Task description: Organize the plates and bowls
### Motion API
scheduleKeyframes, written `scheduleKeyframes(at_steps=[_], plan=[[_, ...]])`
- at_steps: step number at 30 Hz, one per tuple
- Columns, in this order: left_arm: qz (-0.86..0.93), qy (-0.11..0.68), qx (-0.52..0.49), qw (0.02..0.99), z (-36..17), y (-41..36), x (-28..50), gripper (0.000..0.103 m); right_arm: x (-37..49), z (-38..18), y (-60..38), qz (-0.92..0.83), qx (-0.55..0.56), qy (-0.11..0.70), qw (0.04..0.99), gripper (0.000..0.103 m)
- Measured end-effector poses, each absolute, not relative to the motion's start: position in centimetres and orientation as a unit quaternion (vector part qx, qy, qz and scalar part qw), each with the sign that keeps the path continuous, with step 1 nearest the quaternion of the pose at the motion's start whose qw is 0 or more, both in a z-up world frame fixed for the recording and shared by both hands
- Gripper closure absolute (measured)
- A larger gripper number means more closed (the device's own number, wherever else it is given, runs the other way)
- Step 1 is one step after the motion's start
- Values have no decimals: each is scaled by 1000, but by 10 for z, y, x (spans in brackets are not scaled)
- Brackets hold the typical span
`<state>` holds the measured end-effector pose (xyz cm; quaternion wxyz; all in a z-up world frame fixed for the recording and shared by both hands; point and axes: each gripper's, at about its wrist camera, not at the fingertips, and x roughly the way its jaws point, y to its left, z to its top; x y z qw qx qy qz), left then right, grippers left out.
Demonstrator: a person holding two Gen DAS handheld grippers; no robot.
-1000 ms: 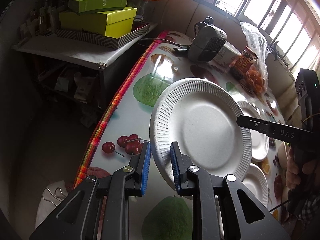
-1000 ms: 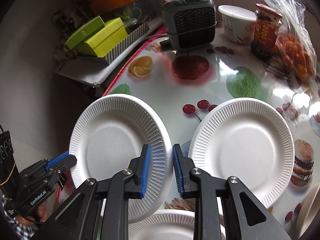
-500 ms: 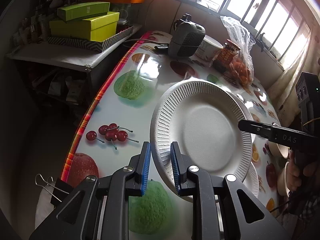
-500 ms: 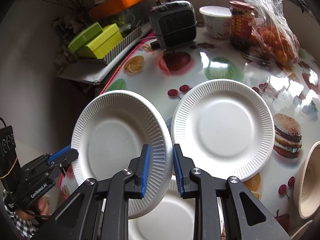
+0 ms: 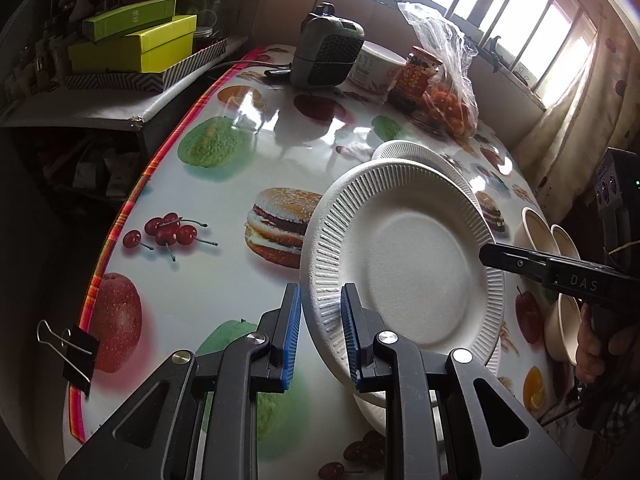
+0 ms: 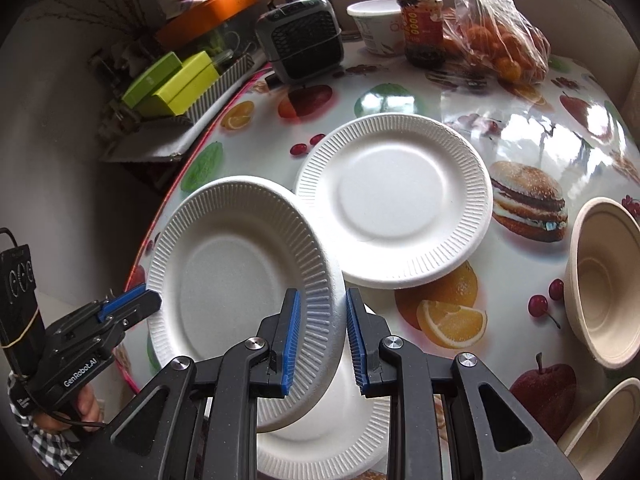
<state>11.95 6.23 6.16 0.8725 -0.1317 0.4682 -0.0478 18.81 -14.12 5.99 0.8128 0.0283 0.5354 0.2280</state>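
Close by, the left gripper (image 5: 320, 332) and the right gripper (image 6: 322, 332) each pinch one side of the same paper plate (image 6: 240, 276). Both sets of jaws are clamped on its bumpy rim. The plate is up in the air, tipped a little, and not touching the table (image 5: 224, 288).

A second ago this plate hung over the cherry picture near the table's edge. Now both hands have carried it sideways, and it hangs right above a second plate (image 6: 320, 436) lying flat under it. I think the plate is about to be stacked on that one (it only needs to come down and be let go).

Counting plates: three. One is held, one is under it, and a third plate (image 6: 396, 200) lies flat a bit farther off, next to the burger picture.

Counting bowls: I see three tan bowls (image 5: 534, 232) off to the side, not stacked yet (more could be hiding past the edge).

Far back stand one small fan (image 6: 300, 36), one white tub (image 6: 376, 24), one jar (image 6: 422, 24) and one bag of oranges (image 6: 500, 48).
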Motion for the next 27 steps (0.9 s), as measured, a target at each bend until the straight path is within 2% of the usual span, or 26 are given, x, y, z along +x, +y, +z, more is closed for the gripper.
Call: scheduleKeyframes(at_steps=[27], plan=[[-82,505,-100,853,37,19,101,82,152,29,-188,196,39,563,802,80]])
